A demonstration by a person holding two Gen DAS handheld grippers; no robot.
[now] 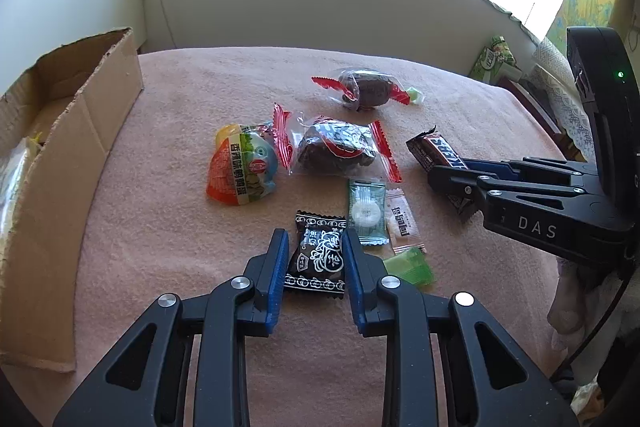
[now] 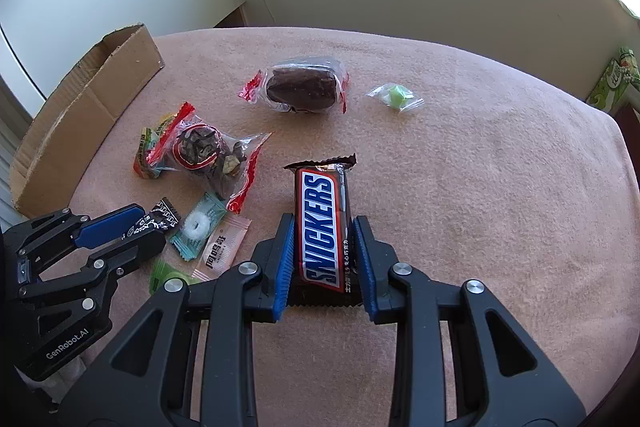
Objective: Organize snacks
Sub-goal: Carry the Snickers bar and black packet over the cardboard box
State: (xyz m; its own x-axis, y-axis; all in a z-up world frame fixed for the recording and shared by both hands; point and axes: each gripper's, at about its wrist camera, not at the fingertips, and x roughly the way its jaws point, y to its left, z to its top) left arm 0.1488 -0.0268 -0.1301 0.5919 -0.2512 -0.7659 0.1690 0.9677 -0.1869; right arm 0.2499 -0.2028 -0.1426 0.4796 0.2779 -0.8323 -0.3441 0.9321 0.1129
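Snacks lie on a pink cloth-covered table [image 1: 180, 227]. My left gripper [image 1: 316, 247] straddles a black wrapped candy [image 1: 318, 257], blue pads against its sides; the same hold shows in the right wrist view [image 2: 154, 223]. My right gripper [image 2: 324, 231] is closed on a Snickers bar [image 2: 322, 227], also seen in the left wrist view [image 1: 438, 151]. A cardboard box [image 1: 60, 163] stands open at the left.
Loose on the cloth: an orange-and-blue egg snack pack [image 1: 242, 169], two dark cakes in clear red-edged wrappers [image 1: 336, 149] [image 1: 364, 91], a green mint candy [image 1: 366, 213], a white candy [image 1: 402, 225], a green wrapper [image 1: 410, 267], a small green candy [image 2: 396, 97].
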